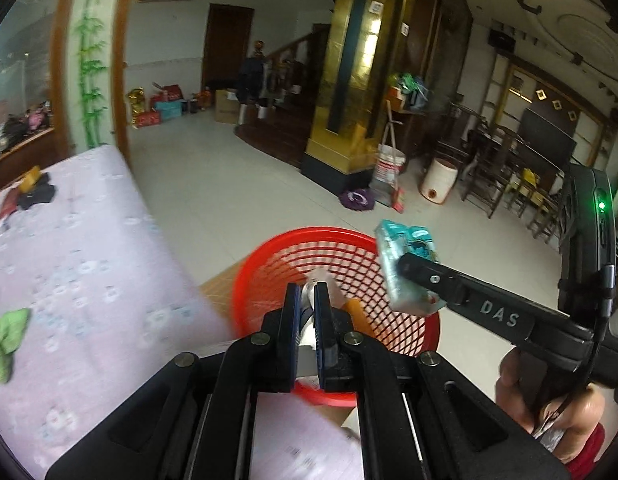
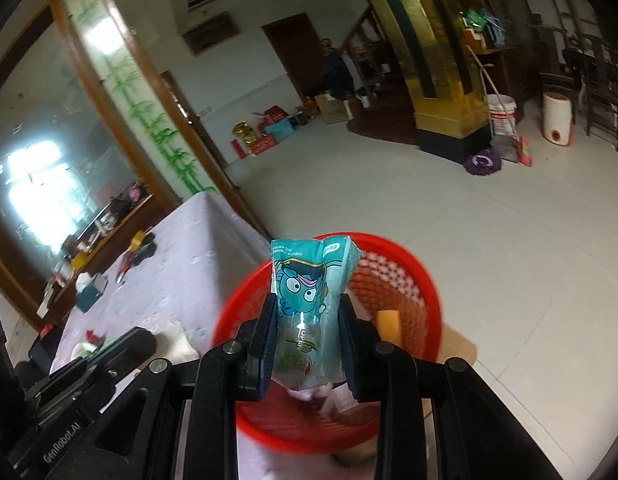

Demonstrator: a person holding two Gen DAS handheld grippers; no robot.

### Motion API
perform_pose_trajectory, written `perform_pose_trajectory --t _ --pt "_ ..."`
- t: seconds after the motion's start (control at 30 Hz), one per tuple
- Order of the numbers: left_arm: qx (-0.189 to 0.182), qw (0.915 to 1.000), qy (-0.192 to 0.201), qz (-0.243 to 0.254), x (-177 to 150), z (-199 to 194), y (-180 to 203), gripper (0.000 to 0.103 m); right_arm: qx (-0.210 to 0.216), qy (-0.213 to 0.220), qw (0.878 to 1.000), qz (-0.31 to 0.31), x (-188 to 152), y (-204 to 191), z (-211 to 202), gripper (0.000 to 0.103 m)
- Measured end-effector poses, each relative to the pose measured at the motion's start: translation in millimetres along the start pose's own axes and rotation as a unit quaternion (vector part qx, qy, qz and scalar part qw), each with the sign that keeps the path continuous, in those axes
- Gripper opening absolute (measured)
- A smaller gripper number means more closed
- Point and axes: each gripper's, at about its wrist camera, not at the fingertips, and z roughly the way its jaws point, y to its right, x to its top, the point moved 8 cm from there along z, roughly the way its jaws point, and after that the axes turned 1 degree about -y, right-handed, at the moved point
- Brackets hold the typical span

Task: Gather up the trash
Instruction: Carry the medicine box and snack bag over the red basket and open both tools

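Your left gripper (image 1: 307,300) has its fingers (image 1: 289,312) clenched almost fully together on a thin pale, silvery scrap of wrapper (image 1: 309,294), which sticks up between the blue pads and hangs directly over the red mesh basket (image 1: 413,340). What kind of wrapper it is cannot be told through the blur.

Your right gripper (image 2: 307,336) grips a teal tissue pack (image 2: 309,292) printed with a cartoon face; its fingers (image 2: 265,336) stand partly open, pressing on both sides of the pack, which stands upright above the near rim of the same basket (image 2: 425,292). In the left wrist view that pack (image 1: 405,268) sits over the basket's right rim, pinched by the right gripper (image 1: 419,280), with your hand (image 1: 549,404) on its handle.

An orange piece (image 2: 388,322) lies inside the basket, along with some pale rubbish. The basket stands on the floor just beside the tabletop (image 1: 89,264) with its lilac cloth.
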Motion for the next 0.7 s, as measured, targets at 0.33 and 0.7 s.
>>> perform_pose_trajectory --t 0.33,0.7 --pt "-0.008 0.9995 0.005 -0.029 -3 -1 -9 0.044 -0.009 -0.016 1.0 0.014 5 27 15 0.05" --pt "0.016 0.9971 0.027 -0.07 -21 -53 -58 0.059 0.035 -0.008 0.999 -0.013 -8 -23 -9 0.056"
